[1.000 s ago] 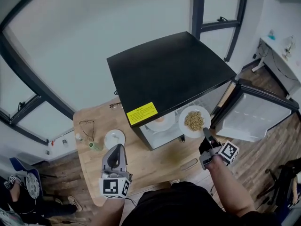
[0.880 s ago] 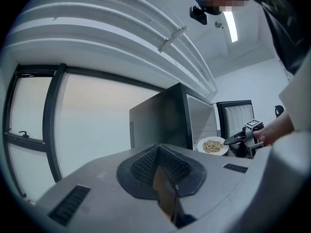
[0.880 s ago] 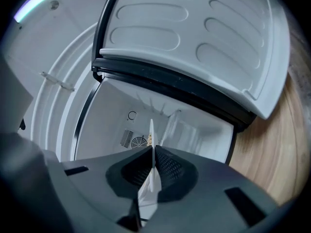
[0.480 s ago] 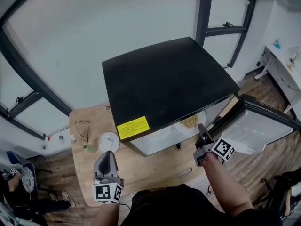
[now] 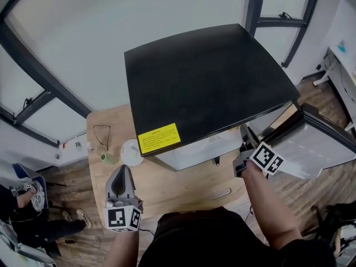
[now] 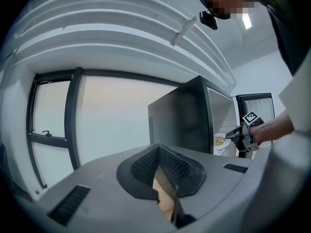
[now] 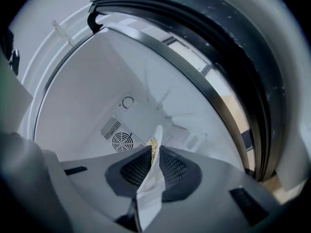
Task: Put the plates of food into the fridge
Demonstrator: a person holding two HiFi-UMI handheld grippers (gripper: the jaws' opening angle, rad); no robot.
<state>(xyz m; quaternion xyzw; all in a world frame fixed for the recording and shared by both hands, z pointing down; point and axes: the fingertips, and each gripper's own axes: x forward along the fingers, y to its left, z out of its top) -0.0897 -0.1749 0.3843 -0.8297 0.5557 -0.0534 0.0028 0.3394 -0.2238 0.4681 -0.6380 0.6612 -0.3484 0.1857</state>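
Note:
The black-topped fridge point(image 5: 211, 77) stands open, its door point(image 5: 320, 149) swung out to the right. My right gripper point(image 5: 243, 132) reaches into the opening under the top. In the right gripper view, my right gripper point(image 7: 154, 152) is shut on the rim of the white plate of food point(image 7: 148, 188), seen edge-on with grainy food point(image 7: 152, 143) behind the pads. Its jaws have just been opening slightly, with the rim still between them. The left gripper view shows that plate of food point(image 6: 221, 141) at the fridge shelf. My left gripper point(image 5: 122, 171) hovers over the table, shut and empty.
A small white plate point(image 5: 130, 150), a green item point(image 5: 105, 158) and glasses point(image 5: 100, 135) lie on the wooden table point(image 5: 183, 188) left of the fridge. Inside the fridge a round fan vent point(image 7: 121, 141) sits on the white back wall. The door gasket point(image 7: 243, 101) curves past on the right.
My right gripper has carried the plate of food forward into the fridge, so the plate is now hidden under the black top in the head view. The left gripper shifted slightly.

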